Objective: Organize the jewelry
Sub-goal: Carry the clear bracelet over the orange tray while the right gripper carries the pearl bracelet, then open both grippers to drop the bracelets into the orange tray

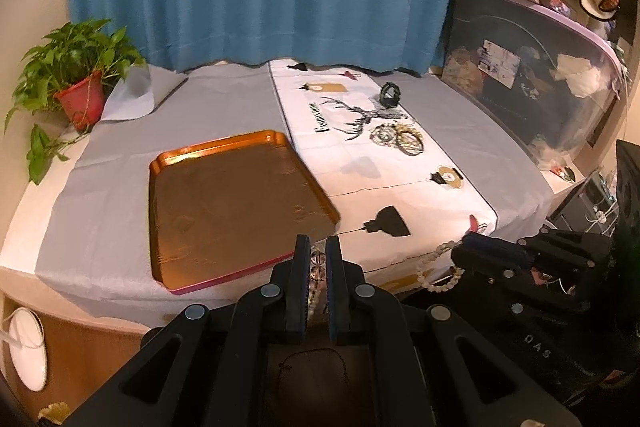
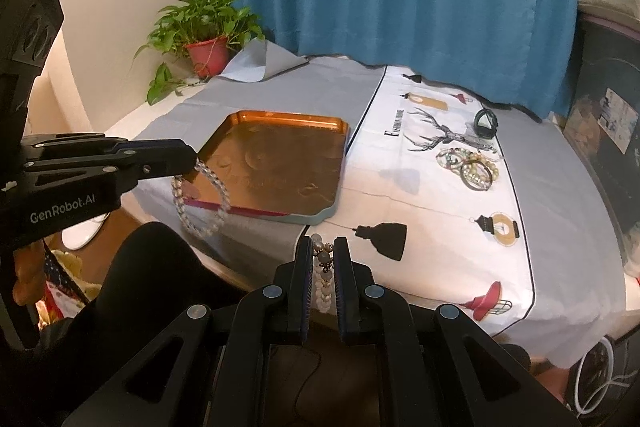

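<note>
Pinching clear bracelet (image 2: 200,195) in L tool (image 1: 318,251); R tool (image 2: 323,253) pinching pearl bracelet (image 2: 323,279).

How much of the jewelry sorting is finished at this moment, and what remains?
Nothing looks done yet: the orange tray holds no jewelry. In hand: the left gripper is shut on a clear bead bracelet at the tray's near edge, and the right gripper is shut on a pearl bracelet. Left: the pile of bracelets and the black band on the white cloth.
</note>
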{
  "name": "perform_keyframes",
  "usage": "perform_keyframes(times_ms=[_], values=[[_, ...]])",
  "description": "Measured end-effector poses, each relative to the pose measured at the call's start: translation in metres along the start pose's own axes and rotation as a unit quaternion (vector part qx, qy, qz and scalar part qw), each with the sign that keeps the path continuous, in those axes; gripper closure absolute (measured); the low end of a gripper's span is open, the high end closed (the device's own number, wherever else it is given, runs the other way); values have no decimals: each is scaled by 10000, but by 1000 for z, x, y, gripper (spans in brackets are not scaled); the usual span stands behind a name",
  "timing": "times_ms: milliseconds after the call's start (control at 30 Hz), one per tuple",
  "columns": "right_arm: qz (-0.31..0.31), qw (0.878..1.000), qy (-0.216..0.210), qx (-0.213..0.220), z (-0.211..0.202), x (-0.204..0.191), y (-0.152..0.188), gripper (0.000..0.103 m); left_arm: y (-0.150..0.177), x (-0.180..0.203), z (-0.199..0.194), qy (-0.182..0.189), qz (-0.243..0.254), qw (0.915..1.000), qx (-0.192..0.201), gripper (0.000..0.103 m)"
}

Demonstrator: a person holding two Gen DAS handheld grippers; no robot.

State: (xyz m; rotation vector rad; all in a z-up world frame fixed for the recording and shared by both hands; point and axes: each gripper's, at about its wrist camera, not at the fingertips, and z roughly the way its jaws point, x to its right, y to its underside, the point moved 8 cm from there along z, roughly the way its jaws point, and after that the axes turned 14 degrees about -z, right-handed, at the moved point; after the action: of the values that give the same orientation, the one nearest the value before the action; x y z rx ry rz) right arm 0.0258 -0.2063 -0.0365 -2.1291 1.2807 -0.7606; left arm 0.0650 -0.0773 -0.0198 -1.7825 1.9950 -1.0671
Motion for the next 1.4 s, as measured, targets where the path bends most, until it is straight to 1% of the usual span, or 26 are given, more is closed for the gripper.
perform_keyframes(times_ms=[300,433,700,900,1067,1267,1400], values=[[81,9997,-167,-136,25,-4,-6,92,-5,-34,12,-182,-244,9995,-63,98],[131,9996,-197,-133,39,-4,-15,92,-11,-47,21,-268,-318,9991,-74,98],[167,9996,-201,-73,67,0,-42,92,-28,-60,42,-309,-370,9988,-99,98],[133,9997,-209,-14,100,5,-70,92,-43,-70,68,-336,-380,9985,-191,98],[121,9996,-238,-35,133,6,-88,92,-56,-80,91,-461,-362,9979,-260,98],[27,9996,-265,-101,169,4,-99,92,-66,-91,120,-611,-358,9968,-368,98],[16,9995,-265,-190,187,5,-98,92,-67,-96,138,-717,-319,9958,-462,98]])
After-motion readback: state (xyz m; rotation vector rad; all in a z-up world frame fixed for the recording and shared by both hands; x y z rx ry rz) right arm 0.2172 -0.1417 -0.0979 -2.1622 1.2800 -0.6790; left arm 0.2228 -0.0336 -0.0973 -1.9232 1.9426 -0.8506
